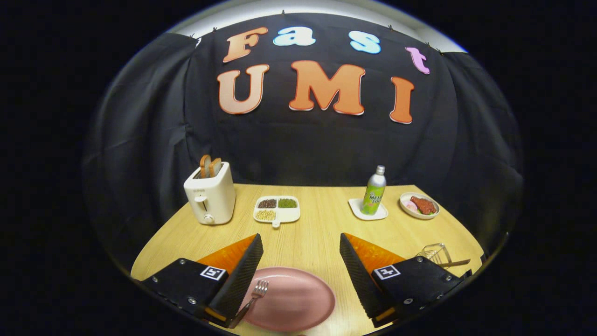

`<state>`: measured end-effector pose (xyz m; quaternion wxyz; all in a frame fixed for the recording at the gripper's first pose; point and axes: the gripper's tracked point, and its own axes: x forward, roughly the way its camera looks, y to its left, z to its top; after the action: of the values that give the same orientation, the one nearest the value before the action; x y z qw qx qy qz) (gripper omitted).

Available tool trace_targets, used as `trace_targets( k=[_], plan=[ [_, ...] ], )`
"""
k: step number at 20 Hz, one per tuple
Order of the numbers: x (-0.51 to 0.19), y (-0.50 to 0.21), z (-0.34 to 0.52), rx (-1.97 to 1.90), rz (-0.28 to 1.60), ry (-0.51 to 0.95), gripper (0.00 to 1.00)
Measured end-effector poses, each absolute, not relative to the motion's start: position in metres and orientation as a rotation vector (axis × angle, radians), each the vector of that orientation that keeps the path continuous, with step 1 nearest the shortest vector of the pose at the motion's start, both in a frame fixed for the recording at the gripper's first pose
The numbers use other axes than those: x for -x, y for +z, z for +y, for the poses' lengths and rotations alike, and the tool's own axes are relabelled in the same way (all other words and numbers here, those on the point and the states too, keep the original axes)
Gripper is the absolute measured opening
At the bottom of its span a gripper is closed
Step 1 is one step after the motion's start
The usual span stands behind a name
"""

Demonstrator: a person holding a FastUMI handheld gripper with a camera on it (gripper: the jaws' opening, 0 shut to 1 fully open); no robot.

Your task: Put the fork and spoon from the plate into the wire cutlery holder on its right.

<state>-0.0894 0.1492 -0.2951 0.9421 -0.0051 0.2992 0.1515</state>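
Note:
A pink plate lies on the wooden table between and below my two fingers. A metal fork rests on its left side, tines pointing away, right beside the left finger. My gripper is open and hovers above the plate with nothing between its fingers. The wire cutlery holder stands to the right of the plate, partly hidden behind the right finger. A wooden handle pokes out of the holder toward the right; I cannot tell what utensil it belongs to.
A cream toaster with bread slices stands at the back left. A white divided dish of beans sits mid-table. A green bottle on a white coaster and a plate of meat are at the back right.

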Motion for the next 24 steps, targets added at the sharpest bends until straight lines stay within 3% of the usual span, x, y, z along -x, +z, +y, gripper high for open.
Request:
trace_targets(
  k=[8,19,23,24],
  plan=[
    [0.152,-0.372,0.182,0.050,0.886,0.383,0.89],
    [0.211,-0.439,0.194,0.092,1.159,0.411,0.82],
    [0.209,-0.446,0.187,0.127,1.164,0.421,0.66],
    [0.212,-0.445,0.187,0.128,1.182,0.425,0.57]
  ],
)
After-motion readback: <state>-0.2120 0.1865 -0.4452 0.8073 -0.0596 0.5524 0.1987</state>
